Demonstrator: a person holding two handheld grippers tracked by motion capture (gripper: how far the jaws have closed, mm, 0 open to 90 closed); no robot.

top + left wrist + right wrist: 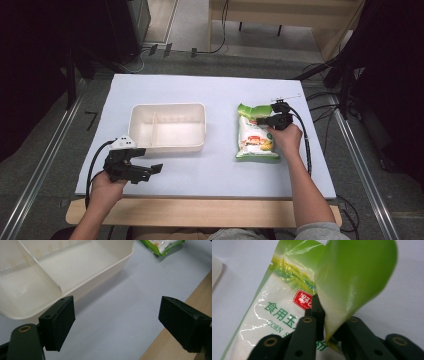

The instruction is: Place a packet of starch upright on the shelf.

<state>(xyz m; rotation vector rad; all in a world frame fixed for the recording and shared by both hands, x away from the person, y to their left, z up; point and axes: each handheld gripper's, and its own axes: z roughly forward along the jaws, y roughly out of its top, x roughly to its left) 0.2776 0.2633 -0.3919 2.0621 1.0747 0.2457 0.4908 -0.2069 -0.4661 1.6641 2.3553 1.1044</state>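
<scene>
1. The step in hand looks like the pick-up: the right claw [276, 120] has its jaws together on a fold of the green and white bag [255, 136], near the bag's far end.
2. In the right gripper view the pinched film stands up as a green flap from between the black jaws, while the printed face of the bag [279, 322] lies flat below it.
3. The bag lies lengthwise on the right half of the light blue tabletop [220, 95], well apart from the cream bin [167, 127] to its left.
4. The bin is empty, with a divider wall splitting off a narrower compartment [25, 287] from a wider one [82, 265].
5. The left claw [150, 170] hovers near the front edge of the tabletop, just in front of the bin's near left corner, with its jaws wide apart and nothing between them.
6. Judged from this, the next move calls for lifting the bag clear and carrying it left over the bin's rim.
7. The grip is on thin film only, so the bag will likely hang and swing; a slow lift would suit, and the wider compartment seems the better fit.
</scene>
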